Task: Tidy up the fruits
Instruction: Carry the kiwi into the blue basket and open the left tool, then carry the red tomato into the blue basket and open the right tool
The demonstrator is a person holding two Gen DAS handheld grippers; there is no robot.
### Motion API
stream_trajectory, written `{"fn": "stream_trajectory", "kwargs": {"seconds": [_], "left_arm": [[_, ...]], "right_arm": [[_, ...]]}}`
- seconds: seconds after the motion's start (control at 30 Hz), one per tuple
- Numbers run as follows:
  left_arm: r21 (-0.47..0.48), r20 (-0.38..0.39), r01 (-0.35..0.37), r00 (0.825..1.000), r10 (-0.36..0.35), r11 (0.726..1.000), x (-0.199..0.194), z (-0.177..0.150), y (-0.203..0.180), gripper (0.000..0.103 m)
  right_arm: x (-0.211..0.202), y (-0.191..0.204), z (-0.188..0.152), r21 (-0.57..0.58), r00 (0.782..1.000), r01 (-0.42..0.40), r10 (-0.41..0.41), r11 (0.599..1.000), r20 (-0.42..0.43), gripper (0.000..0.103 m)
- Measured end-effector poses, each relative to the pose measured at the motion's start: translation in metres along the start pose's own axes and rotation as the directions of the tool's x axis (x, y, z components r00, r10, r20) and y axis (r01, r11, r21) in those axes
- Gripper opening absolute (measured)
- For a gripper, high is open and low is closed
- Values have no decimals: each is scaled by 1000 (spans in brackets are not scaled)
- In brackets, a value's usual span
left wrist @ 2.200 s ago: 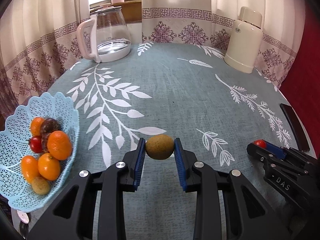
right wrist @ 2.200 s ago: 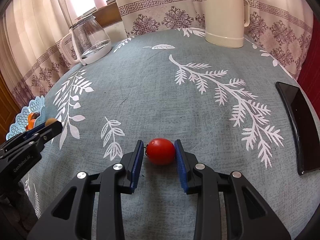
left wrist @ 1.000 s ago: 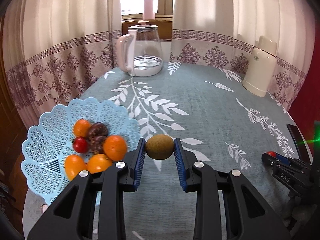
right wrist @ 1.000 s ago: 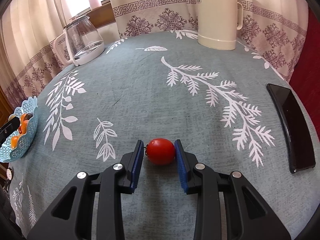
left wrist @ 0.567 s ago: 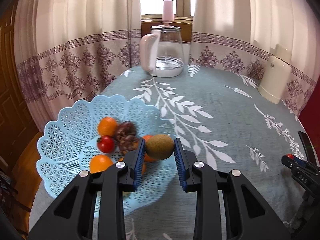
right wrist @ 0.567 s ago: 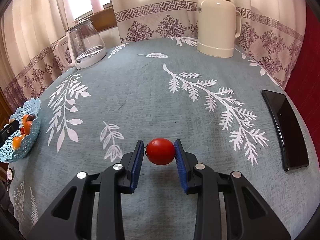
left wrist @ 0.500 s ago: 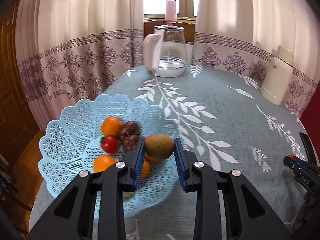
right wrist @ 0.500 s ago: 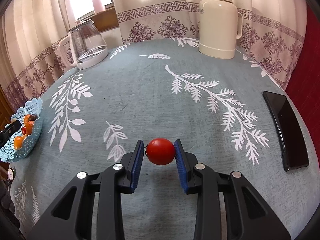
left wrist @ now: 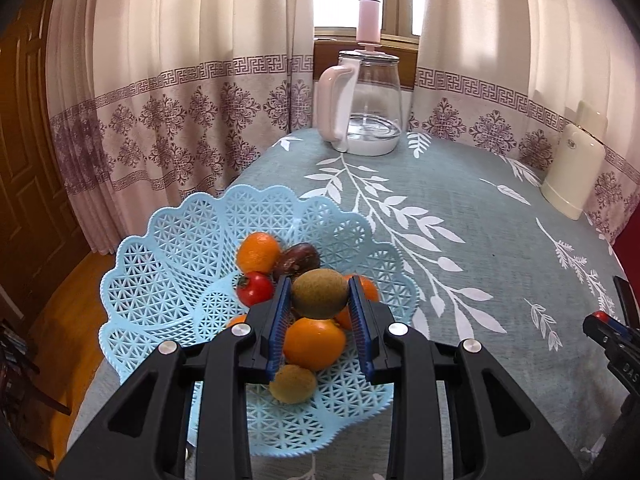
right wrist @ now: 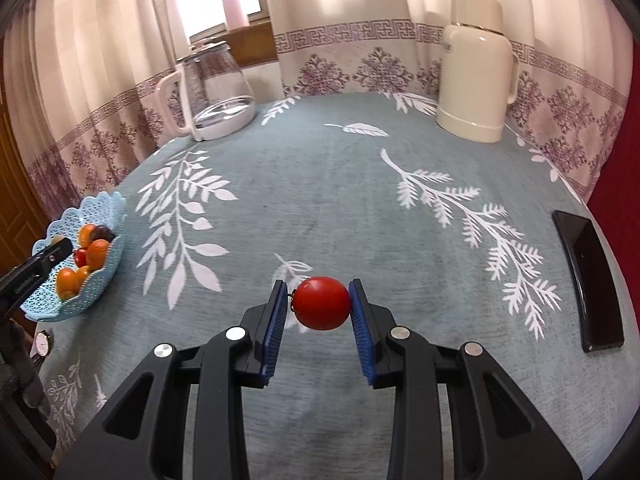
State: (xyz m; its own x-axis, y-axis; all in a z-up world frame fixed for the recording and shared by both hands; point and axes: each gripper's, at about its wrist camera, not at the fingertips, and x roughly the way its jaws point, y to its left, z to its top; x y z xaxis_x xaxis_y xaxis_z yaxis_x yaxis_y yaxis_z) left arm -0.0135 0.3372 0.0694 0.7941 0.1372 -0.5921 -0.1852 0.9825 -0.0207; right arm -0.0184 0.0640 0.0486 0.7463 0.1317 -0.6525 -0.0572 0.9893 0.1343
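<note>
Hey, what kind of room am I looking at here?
Most likely a home dining or living room. A table with a leaf-print tablecloth holds a glass kettle and a cream thermos, and patterned curtains hang by a window behind them.

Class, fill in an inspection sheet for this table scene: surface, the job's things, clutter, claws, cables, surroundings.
Surface: table under a grey-blue leaf-print cloth.
Job's things: blue basket holds oranges, a tomato, dark fruit, a kiwi.
Clutter: glass kettle, cream flask, black phone, wristwatch.
Claws: left claw shut on a second kiwi above the basket; right claw shut on a red tomato.
Cables: nothing seen.
Surroundings: patterned curtains, window, pink bottle.
</note>
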Motion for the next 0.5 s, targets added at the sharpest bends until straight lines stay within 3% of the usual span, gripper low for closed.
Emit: {"fn": "stream_trajectory", "kwargs": {"seconds": [0.13,0.2,0.43,0.5], "left_arm": [[-23,-1,-14,1000,14,1000,0,1,7,32],[-38,4,-23,1000,24,999,0,3,11,52],[-95,28,-39,999,41,995,-7,9,31,67],[-109,38,-47,998,52,993,-9,11,38,81]], "right_arm": [[-3,11,3,-20,1000,-15,16,1000,6,32],[-4,16,4,-29,1000,-23,23,999,8,32],[-5,36,8,-62,999,-51,52,997,10,32],[-7,45,10,-77,998,-65,66,995,12,32]]}}
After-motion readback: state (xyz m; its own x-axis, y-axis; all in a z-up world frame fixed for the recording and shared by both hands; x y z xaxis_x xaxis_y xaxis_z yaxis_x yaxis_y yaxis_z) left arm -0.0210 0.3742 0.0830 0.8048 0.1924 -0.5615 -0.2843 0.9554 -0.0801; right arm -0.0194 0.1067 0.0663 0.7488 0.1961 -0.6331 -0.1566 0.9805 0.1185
